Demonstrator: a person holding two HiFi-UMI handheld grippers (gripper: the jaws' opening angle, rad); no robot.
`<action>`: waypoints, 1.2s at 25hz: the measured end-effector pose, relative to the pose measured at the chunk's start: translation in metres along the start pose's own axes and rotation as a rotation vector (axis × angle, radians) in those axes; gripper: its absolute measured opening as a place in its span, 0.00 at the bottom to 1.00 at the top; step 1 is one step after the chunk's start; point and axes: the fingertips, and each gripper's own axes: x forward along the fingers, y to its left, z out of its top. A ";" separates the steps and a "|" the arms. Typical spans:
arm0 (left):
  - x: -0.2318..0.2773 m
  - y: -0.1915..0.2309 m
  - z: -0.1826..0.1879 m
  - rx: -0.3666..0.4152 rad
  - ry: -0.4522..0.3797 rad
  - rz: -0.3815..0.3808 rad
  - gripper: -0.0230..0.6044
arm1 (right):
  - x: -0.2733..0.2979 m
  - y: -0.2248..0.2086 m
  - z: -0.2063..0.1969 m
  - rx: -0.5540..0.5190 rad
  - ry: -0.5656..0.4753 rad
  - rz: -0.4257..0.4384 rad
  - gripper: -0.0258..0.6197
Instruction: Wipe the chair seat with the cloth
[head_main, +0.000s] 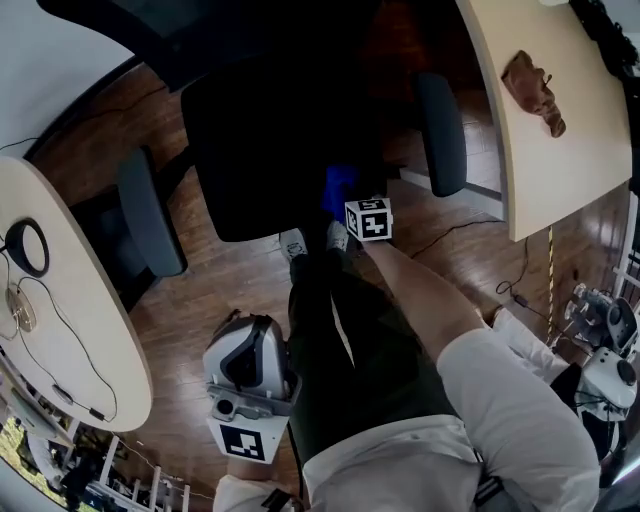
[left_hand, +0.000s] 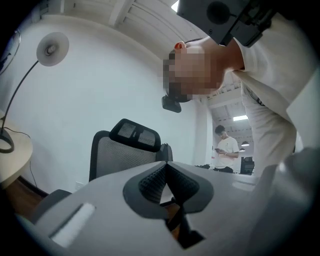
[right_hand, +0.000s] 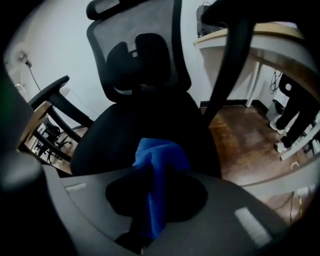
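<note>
Held low, back from the black chair seat (head_main: 265, 140) and tilted upward, the left gripper (left_hand: 166, 172) has its ribbed jaws pressed together with nothing between them. Dark wood-plank floor (head_main: 215, 290) lies beneath the seat. Over the seat's front edge, the outstretched right gripper (right_hand: 152, 210) pinches the soft blue cloth (right_hand: 161, 157).

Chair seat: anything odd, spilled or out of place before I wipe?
Nothing stands out. The chair seat looks bare, the blue cloth is pinched in the right gripper over it, and the left gripper is shut and empty.
</note>
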 end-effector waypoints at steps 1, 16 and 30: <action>0.005 -0.005 -0.001 -0.005 -0.002 -0.011 0.12 | -0.009 -0.021 0.000 0.010 -0.009 -0.021 0.15; 0.041 -0.053 0.146 0.105 0.024 -0.092 0.12 | -0.201 0.088 0.191 -0.007 -0.393 0.123 0.15; 0.292 -0.142 0.424 0.264 0.070 -0.176 0.12 | -0.960 0.195 0.525 -0.503 -1.396 0.339 0.15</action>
